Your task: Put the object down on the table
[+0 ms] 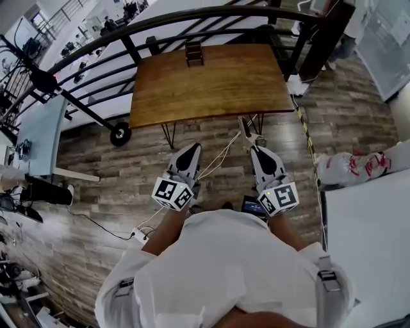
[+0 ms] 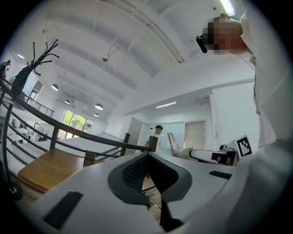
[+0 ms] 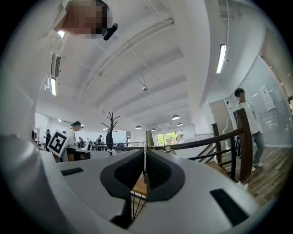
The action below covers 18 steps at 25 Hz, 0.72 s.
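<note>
The brown wooden table (image 1: 211,83) stands ahead of me on thin black legs. Both grippers are held in the air short of its near edge. My right gripper (image 1: 254,146) is shut on a thin pale flat object (image 1: 246,129) that sticks out past its tips towards the table. In the right gripper view this object (image 3: 145,167) shows edge-on as a narrow strip pinched between the jaws (image 3: 145,153). My left gripper (image 1: 192,148) is shut with nothing in it; in its own view the jaws (image 2: 147,155) meet at the tip. What the object is I cannot make out.
A small dark wooden stand (image 1: 194,54) sits at the table's far edge. A black railing (image 1: 192,16) curves behind the table. Cables (image 1: 221,157) lie on the plank floor. A white surface (image 1: 365,237) and a white bag (image 1: 349,168) are at the right. A person (image 3: 249,123) stands by the railing.
</note>
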Available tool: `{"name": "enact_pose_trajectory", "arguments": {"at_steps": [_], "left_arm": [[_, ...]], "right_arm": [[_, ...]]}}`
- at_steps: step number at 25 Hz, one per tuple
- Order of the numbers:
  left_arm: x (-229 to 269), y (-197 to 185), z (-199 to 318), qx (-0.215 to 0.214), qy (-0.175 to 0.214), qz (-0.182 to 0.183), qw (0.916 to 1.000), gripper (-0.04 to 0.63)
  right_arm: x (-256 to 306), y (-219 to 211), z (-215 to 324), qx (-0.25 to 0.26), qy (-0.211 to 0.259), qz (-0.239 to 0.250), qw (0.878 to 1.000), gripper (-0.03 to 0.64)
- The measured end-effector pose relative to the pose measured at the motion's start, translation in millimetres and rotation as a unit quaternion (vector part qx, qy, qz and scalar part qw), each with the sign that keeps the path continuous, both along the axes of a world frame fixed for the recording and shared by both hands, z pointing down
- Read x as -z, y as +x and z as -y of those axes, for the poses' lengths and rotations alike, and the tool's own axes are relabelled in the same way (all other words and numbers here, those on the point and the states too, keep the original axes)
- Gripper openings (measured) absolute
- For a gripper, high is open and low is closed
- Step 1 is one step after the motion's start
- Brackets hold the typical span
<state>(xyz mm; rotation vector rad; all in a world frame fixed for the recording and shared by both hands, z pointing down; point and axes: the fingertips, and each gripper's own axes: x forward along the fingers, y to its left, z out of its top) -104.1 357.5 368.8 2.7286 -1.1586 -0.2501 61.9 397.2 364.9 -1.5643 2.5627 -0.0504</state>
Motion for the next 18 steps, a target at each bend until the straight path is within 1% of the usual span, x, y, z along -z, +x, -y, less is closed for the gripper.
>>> {"name": "enact_pose_trajectory", "arguments": {"at_steps": [4,10,14,18], "left_arm": [[-7,3,4,0.006,-0.007,0.004,1.0000,0.015],[-22,2,32,0.006,-0.028,0.003,0.9996,0.015],[-33,8,58,-0.006,-0.034,-0.006,0.9994,0.015],[-39,12,97,-0.016,-0.039,-0.012,0.9990,0.015]], "right_arm": [[-4,6,12,0.008,-0.003,0.004,1.000,0.028],[-12,9,38,0.005,-0.015,0.014,1.000,0.028],[-17,9,57,0.006,-0.014,0.017,1.000,0.028],[-17,10,88,0.001,-0.014,0.018,1.000,0.028]]}}
